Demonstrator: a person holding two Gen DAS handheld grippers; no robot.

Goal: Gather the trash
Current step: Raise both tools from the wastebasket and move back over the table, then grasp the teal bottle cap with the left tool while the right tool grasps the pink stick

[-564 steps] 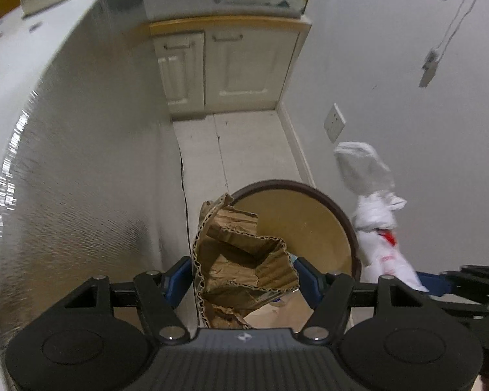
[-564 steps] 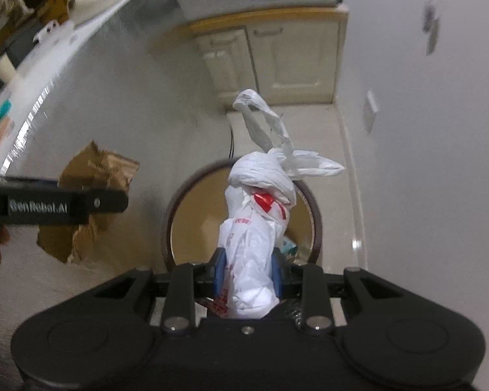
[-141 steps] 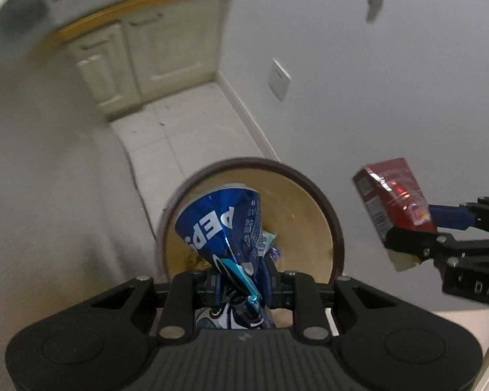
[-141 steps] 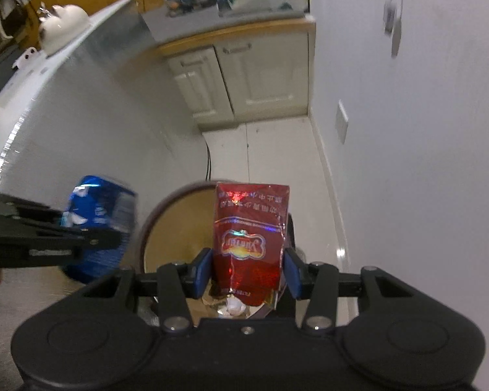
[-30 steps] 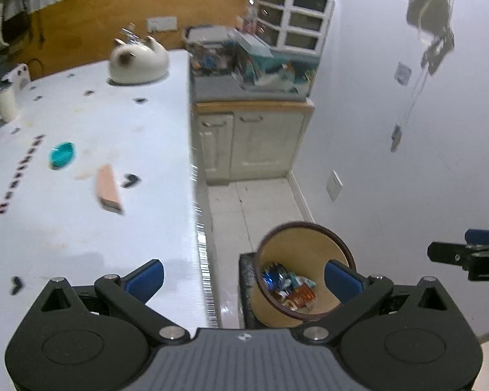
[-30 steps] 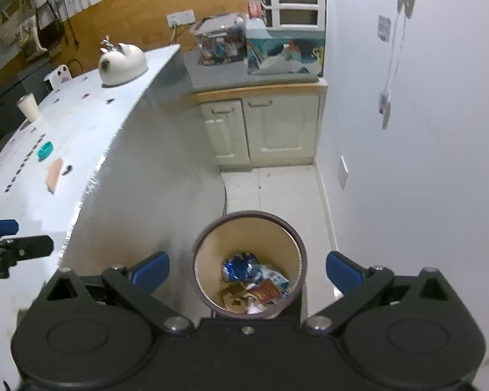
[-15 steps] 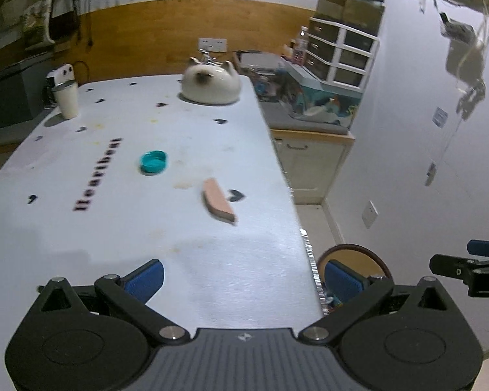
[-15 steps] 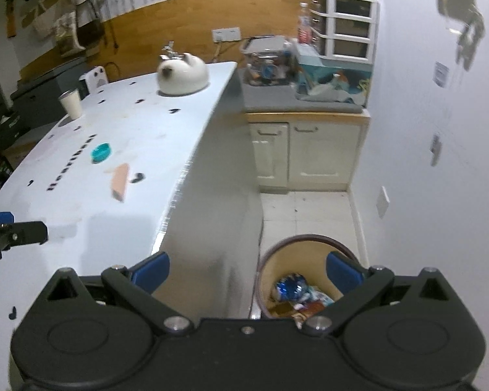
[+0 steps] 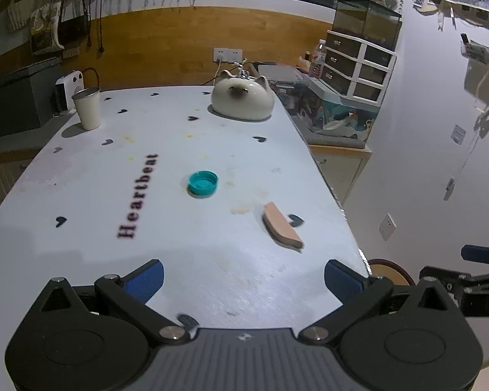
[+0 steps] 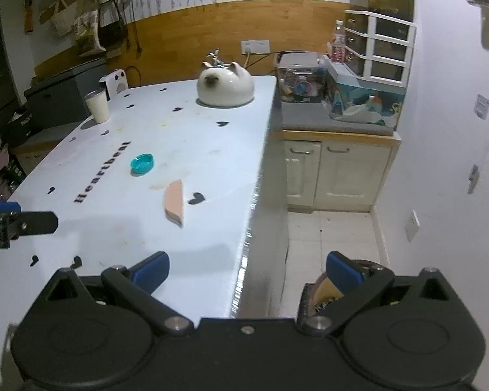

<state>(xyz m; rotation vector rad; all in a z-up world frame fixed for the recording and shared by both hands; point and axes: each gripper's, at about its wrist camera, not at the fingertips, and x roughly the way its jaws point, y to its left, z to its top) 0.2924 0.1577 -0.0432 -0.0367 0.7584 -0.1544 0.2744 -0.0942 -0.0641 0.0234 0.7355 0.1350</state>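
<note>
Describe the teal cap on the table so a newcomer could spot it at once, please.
On the white table, look just right of the printed word "Heartbeat". The teal cap lies there open side up, the only round, bright blue-green item, unlike the flat pink strip nearer the table edge.

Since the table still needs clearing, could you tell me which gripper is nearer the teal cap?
Left. The left gripper faces the teal cap over the table; the right gripper hangs at the table's edge.

The table edge and fingers hide most of the bin (image 10: 322, 288).
</note>
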